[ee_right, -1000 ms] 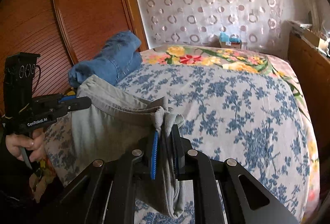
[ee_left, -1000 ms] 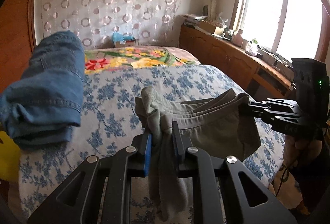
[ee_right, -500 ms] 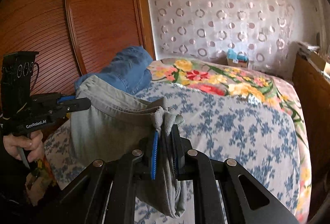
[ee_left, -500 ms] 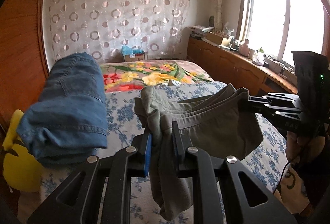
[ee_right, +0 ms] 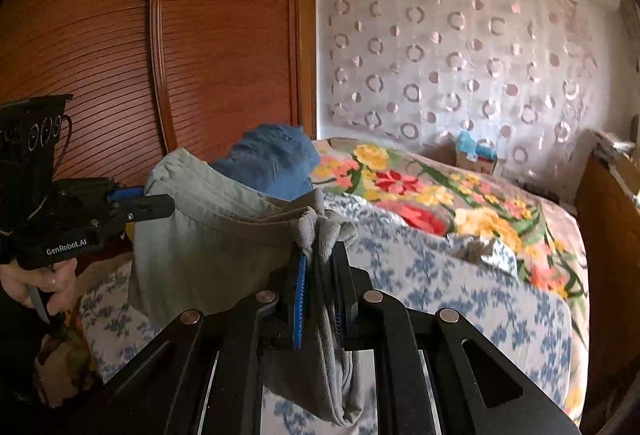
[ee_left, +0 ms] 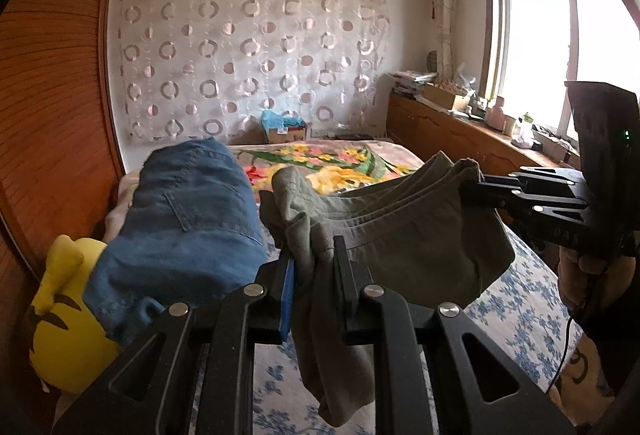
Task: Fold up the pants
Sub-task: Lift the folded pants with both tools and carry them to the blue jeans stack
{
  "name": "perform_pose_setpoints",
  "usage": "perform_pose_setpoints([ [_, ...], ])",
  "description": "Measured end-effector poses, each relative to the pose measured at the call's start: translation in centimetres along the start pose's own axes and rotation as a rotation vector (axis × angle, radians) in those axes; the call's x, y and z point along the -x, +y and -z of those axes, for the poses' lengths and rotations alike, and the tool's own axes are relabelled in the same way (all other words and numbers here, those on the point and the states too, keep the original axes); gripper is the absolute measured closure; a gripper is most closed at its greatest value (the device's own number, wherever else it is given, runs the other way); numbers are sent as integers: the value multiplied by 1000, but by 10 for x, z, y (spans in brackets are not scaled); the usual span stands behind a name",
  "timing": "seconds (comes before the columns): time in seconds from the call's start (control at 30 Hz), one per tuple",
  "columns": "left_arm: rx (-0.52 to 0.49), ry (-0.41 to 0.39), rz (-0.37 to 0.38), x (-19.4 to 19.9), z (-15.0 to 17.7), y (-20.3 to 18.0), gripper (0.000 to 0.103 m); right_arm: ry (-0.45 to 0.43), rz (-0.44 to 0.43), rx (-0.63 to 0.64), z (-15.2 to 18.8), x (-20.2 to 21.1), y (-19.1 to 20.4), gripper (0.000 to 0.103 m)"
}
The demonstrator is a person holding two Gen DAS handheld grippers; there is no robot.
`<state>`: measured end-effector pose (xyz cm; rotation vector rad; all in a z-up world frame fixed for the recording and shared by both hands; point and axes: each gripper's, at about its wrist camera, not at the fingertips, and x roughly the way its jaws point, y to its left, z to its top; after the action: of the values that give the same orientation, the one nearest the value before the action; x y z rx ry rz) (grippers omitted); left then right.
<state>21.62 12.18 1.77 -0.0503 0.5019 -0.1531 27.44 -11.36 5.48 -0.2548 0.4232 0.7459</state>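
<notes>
Folded olive-grey pants hang in the air between both grippers, above the bed. My left gripper is shut on one bunched end of them, and cloth droops below its jaws. My right gripper is shut on the other end; from its view the pants stretch left to the left gripper. In the left wrist view the right gripper grips the far corner, with a hand under it.
A bed with a blue floral sheet and a bright flowered blanket lies below. Rolled blue jeans and a yellow plush toy sit by the wooden wardrobe. A wooden cabinet runs under the window.
Both grippers have lifted the pants up off the bed and carried them toward the jeans side; the views now look more level, showing more wall and curtain.
</notes>
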Motion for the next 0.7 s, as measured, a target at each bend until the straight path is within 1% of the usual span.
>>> perform_pose_setpoints([
  [0.2, 11, -14, -19, -6, -13, 17, 85, -12, -16, 31, -19, -22, -3, 91],
  [0.4, 22, -34, -65, -15, -21, 38, 85, -28, -30, 64, -38, -58, -13, 91],
  [0.53, 35, -44, -97, -24, -25, 52, 85, -33, -39, 82, -45, -84, -20, 91],
  [0.7, 67, -54, -118, -30, -25, 61, 85, -35, -45, 101, -52, -110, -30, 91],
])
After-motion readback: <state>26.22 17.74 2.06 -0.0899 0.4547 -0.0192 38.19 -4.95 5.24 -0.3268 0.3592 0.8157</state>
